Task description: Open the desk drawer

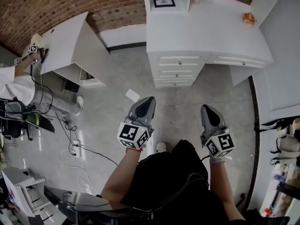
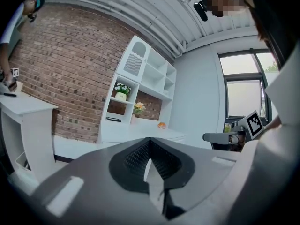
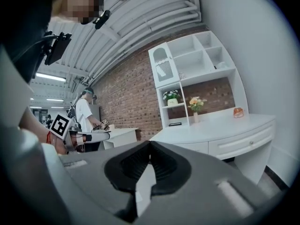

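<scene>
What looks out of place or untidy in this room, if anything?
A white sheet, perhaps paper, lies loose on the grey floor in front of the desk, and cables trail across the floor at the left. The drawers are all shut and straight.

The person stood with both bare forearms (image 1: 119, 177) stretched forward and low, well apart. The left gripper (image 1: 149, 100) had its fingers closed tip to tip with nothing between them. Its marker cube (image 1: 133, 135) sat behind the fingers, with a red wrist band (image 1: 134, 149) just behind that. The right gripper (image 1: 206, 108) was likewise closed, its fingertips meeting on nothing.
</scene>
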A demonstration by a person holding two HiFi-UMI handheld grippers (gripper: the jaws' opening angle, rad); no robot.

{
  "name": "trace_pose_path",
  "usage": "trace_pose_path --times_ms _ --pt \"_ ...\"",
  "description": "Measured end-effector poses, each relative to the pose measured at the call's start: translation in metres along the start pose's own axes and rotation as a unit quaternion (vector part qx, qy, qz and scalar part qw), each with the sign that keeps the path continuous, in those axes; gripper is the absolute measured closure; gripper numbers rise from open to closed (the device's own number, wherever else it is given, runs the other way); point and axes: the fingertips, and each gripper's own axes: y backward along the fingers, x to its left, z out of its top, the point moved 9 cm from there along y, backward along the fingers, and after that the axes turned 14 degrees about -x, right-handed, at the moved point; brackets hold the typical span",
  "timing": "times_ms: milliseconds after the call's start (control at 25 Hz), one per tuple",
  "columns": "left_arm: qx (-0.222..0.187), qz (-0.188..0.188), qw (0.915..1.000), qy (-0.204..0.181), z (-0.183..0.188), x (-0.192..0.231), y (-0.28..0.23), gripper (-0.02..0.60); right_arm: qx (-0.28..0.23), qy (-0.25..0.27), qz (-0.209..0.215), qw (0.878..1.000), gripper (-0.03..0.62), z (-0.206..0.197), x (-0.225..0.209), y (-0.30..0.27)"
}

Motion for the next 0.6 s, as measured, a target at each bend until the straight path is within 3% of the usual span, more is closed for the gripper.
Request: trace_pose_path --times_ms 280,600 --pt "0.013 -0.018 0.9997 0.010 -0.021 0.012 -0.055 0.580 0.020 0.000 0.029 0.999 0.592 -0.023 -0.033 -0.053" --pt "0.037 -0.007 0.9989 0.029 -0.059 0.039 -0.110 0.580 0.068 0.001 0.086 0.994 0.592 -0.070 -0.064 -0.129"
